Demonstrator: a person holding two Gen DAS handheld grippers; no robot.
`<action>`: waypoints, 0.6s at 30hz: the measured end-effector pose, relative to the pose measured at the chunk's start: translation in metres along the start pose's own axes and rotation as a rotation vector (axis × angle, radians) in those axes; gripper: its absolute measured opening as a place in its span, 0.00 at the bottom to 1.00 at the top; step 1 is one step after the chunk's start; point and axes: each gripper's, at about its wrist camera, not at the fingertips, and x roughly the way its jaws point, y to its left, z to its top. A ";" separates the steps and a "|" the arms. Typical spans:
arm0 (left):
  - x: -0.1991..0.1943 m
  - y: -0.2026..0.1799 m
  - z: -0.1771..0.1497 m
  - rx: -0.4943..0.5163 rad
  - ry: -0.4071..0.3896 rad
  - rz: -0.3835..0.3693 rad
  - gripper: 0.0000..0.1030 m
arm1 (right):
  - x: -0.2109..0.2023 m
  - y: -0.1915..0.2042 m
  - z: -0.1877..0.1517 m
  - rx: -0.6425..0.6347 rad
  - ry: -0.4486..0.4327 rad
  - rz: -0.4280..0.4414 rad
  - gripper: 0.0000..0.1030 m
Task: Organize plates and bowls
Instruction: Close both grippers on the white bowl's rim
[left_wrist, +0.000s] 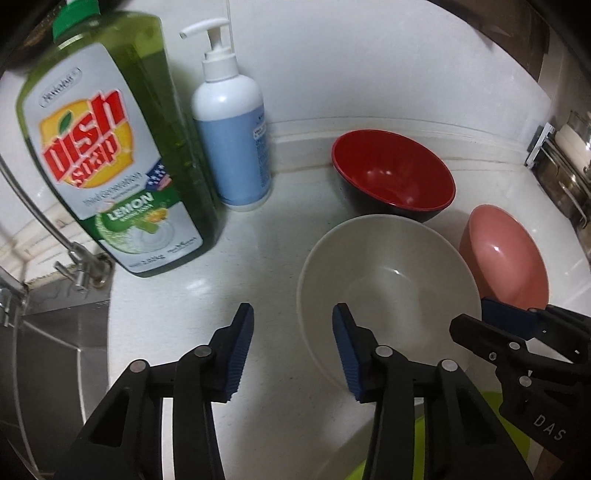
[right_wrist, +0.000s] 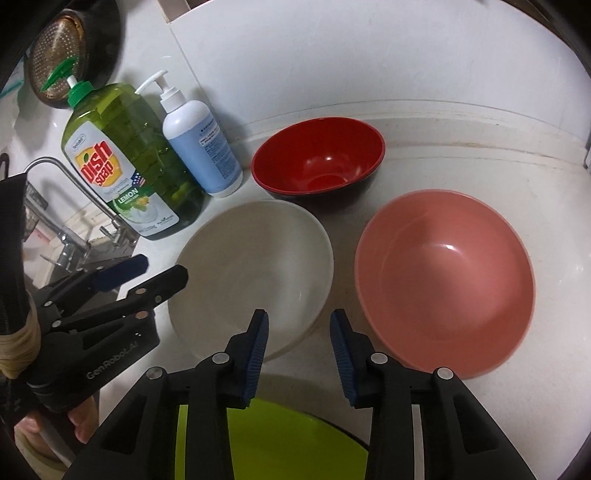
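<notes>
White, red and pink round bowls sit apart on the pale tabletop (right_wrist: 424, 166), nothing nested yet: white bowl (right_wrist: 255, 273) just ahead of the open left claw (left_wrist: 291, 350), pink bowl (right_wrist: 447, 280) right of the open, empty right claw (right_wrist: 299, 354), red bowl (right_wrist: 321, 158) beyond; stacking all remains

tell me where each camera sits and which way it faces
Left wrist: on the left gripper, facing the white bowl and dish soap bottle; its open jaws show, with the right gripper at right.
Right wrist: on the right gripper, facing the pink bowl; its open jaws and the left gripper show.
Shared: red bowl, pump bottle.
</notes>
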 end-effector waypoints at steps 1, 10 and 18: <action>0.003 0.000 0.000 -0.003 0.007 -0.011 0.34 | 0.002 0.001 0.001 0.000 0.001 -0.004 0.35; 0.023 -0.004 0.000 -0.007 0.068 -0.039 0.14 | 0.010 0.001 0.008 0.002 0.013 -0.029 0.21; 0.011 -0.002 0.000 -0.029 0.050 -0.026 0.13 | 0.012 -0.002 0.011 0.013 0.019 -0.041 0.16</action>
